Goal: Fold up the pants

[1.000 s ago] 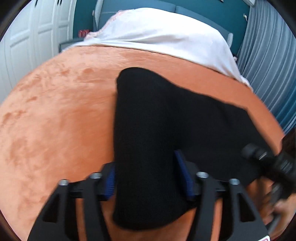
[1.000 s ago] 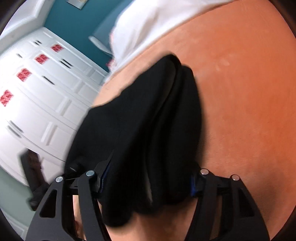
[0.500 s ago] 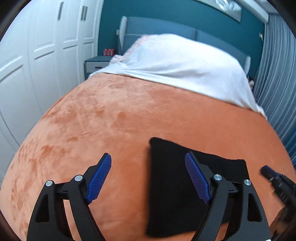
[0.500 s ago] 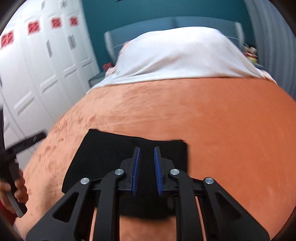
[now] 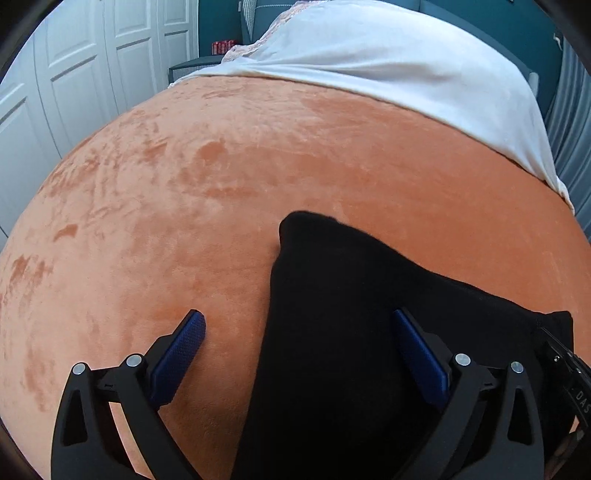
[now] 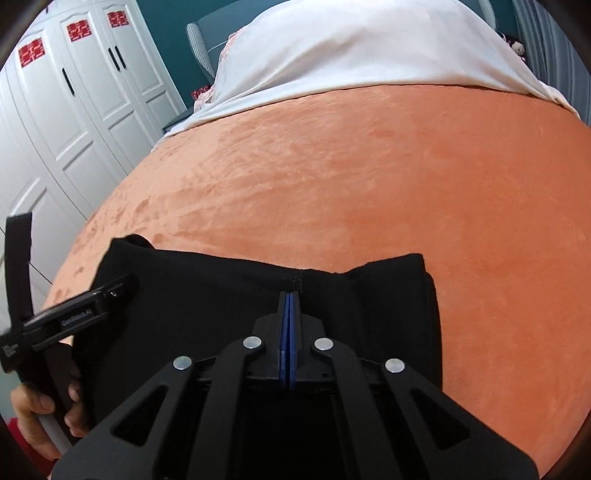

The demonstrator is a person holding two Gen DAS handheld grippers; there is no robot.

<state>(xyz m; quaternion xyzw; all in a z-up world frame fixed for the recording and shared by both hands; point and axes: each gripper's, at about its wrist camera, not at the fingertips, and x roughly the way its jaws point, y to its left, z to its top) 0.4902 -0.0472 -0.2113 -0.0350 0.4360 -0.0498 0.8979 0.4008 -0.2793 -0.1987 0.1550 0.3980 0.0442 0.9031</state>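
Both cameras swung nearer, orange bedspread [image 5: 221,184], white wardrobe doors [image 6: 74,122], teal wall [image 6: 166,29]

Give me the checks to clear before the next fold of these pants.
1. Left gripper has let go, jaws just opened wide: ok.
2. Left gripper straddles the edge of the pants, one finger over cloth, one over the orange blanket: ok.
3. Right gripper just closed, apparently pinching the far edge, cloth puckered at its tip: ok.
4. Layers lined up underneath: cannot tell.
5. Room on the blanket beyond the pants: ok.
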